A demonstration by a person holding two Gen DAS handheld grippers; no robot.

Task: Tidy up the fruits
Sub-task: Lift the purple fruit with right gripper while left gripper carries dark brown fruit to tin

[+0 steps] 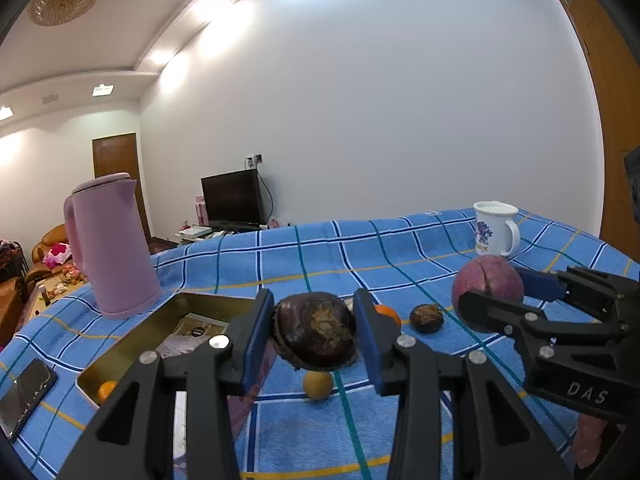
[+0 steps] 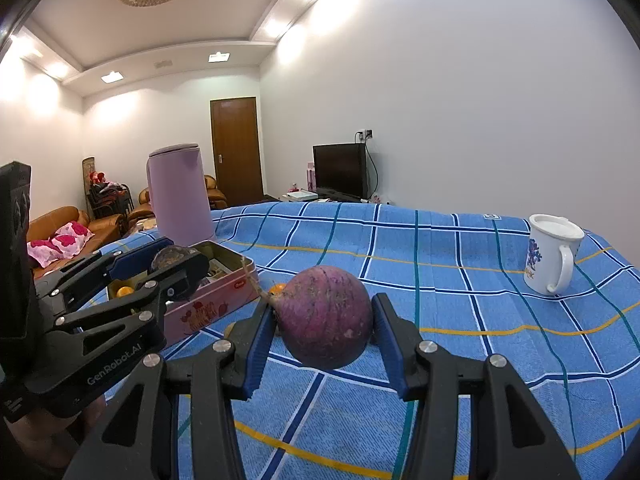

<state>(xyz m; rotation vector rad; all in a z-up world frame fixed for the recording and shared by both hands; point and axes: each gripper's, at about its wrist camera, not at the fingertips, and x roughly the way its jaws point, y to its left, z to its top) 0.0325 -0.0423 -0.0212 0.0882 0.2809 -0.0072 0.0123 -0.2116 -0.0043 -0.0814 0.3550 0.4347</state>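
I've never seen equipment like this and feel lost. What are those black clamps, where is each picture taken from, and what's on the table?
They are hand-held grippers, one in each of a person's hands, each with a camera looking along its fingers. In the left view, the left gripper clamps a dark brown fruit. In the right view, the right gripper clamps a purple fruit. On the blue checked cloth stand a pink kettle, an open tin, a white mug, a phone and small loose fruits.
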